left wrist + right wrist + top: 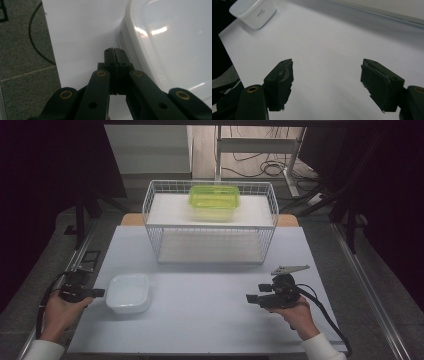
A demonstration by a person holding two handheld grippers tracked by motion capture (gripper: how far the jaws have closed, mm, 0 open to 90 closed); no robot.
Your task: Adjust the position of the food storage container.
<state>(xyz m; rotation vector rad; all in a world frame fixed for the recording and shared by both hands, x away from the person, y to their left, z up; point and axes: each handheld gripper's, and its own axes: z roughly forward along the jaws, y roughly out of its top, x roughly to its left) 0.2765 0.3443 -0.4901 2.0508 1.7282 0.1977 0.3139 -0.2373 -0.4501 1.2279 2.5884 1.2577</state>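
Your left gripper [115, 51] has its fingers [110, 56] pressed flat together with nothing between them. Their tips sit just beside the outer wall of the white container [170, 42], close to its rounded corner; whether they touch the wall cannot be told. In the high view that left gripper [100, 293] lies level at the container's left side, pointing at it, with your left hand [62, 310] behind it at the bench's left edge.

Your right gripper [327, 85] has its fingers [280, 82] standing wide apart, with bare bench surface between them and nothing held. In the high view the right gripper [250, 298] is well to the right of the white container [129, 292], pointing back toward it and held in your right hand [300, 317]. Its grey plate stands above the body.

The white container rests open side up on the white bench [200, 320], near the front left corner. From the right gripper view the same container [253, 12] shows far off at the upper left, small lettering on its side too small to read.

Beyond the container, at the back of the bench, stands a white wire rack [210, 222]. A green lidded box [214, 197] sits on the rack's upper shelf, well apart from the container.
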